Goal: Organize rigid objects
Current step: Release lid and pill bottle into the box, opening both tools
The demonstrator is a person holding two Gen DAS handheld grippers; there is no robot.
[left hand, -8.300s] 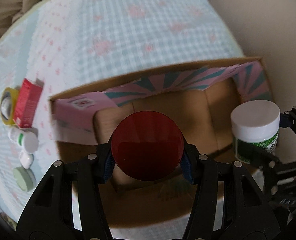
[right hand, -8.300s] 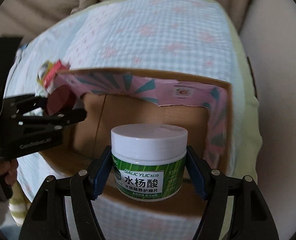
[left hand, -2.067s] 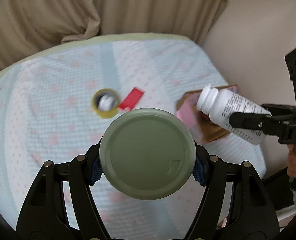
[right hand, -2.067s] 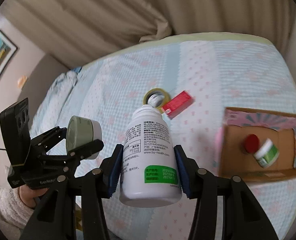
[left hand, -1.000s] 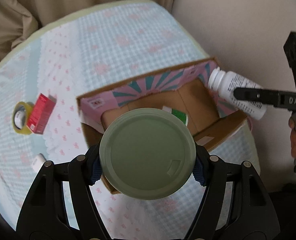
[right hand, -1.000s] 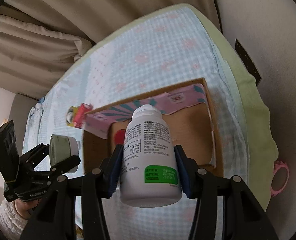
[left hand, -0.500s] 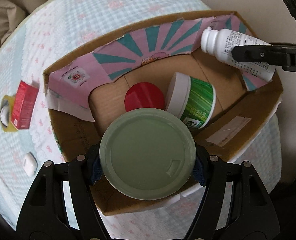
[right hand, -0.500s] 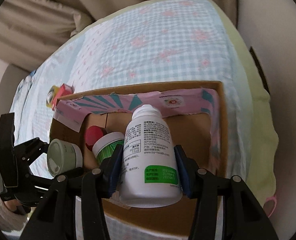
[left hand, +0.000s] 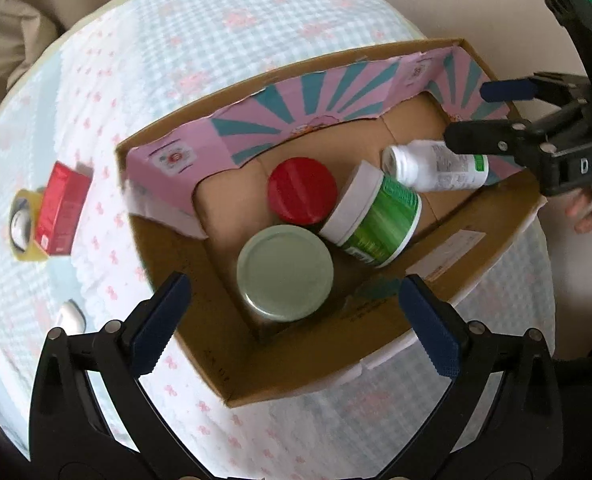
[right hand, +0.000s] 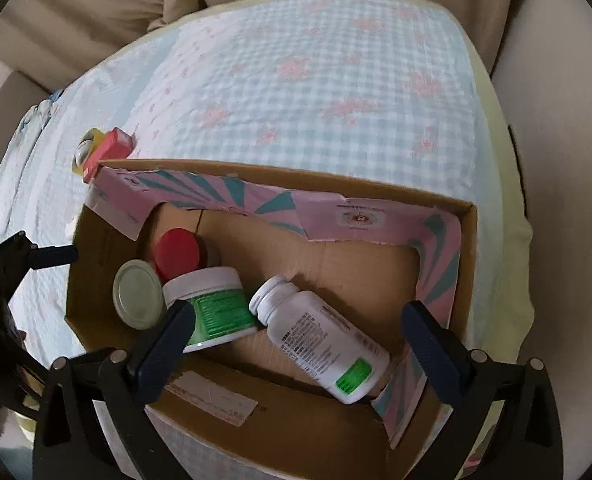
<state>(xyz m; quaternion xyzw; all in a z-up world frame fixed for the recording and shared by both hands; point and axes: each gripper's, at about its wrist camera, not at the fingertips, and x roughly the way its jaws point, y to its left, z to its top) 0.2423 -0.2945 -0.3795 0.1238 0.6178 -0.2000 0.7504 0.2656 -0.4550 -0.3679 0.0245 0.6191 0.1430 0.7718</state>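
A cardboard box (left hand: 467, 248) (right hand: 280, 432) with pink and teal flaps holds a pale green-lidded jar (left hand: 284, 273) (right hand: 138, 294), a red-lidded jar (left hand: 301, 190) (right hand: 177, 255), a green-labelled white-lidded jar (left hand: 375, 216) (right hand: 212, 308) lying tilted, and a white pill bottle (left hand: 435, 165) (right hand: 321, 338) on its side. My left gripper (left hand: 294, 322) is open and empty above the box's near edge. My right gripper (right hand: 301, 344) is open and empty above the pill bottle; it also shows in the left wrist view (left hand: 491, 116).
The box stands on a checked blue and pink cloth (left hand: 216, 32) (right hand: 335, 80). A red carton (left hand: 62, 208) (right hand: 110, 148) lies against a yellow tape roll (left hand: 20, 220) left of the box. A small white object (left hand: 71, 316) lies near the left gripper.
Both grippers opened. The green-lidded jar now stands in the box and the pill bottle lies in it. Both grippers have pulled back a little.
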